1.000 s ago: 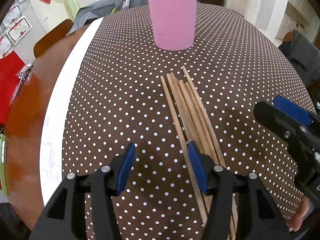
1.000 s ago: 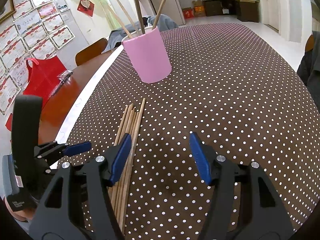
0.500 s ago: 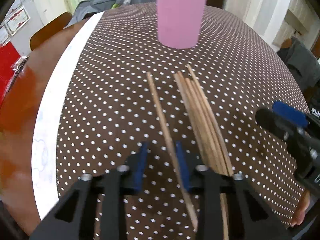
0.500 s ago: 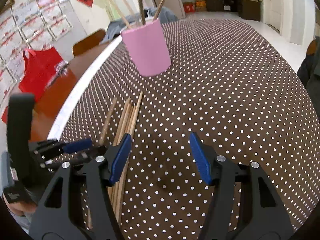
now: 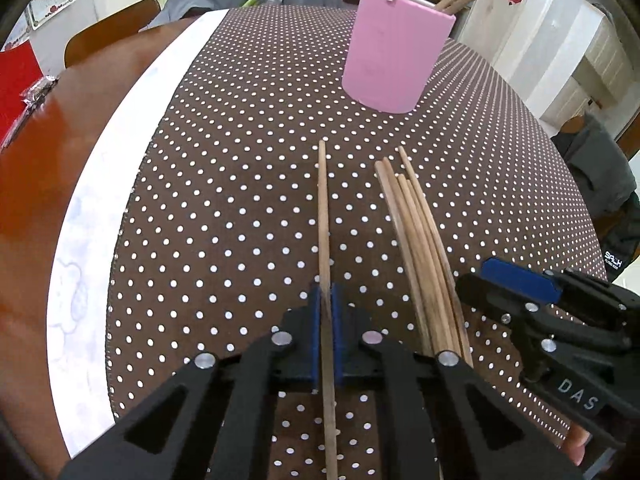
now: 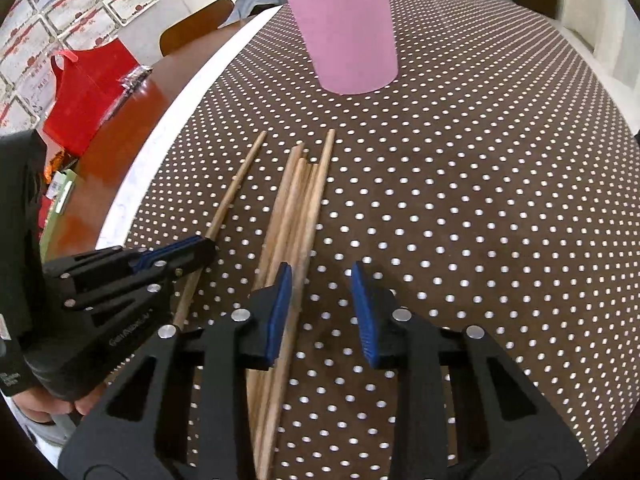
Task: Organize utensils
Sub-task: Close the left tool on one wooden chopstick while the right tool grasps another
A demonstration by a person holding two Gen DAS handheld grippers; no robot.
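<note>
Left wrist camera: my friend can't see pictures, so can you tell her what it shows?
The left gripper is shut on one wooden chopstick, which points toward a pink cup with more sticks standing in it. A bundle of chopsticks lies to its right on the brown polka-dot tablecloth, with the right gripper beside it.

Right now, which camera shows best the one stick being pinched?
The left wrist view. There the stick runs straight up the middle, and the left gripper has its blue fingers shut on it. The right wrist view shows the same stick from the side, its lower part hidden behind that gripper.
</note>
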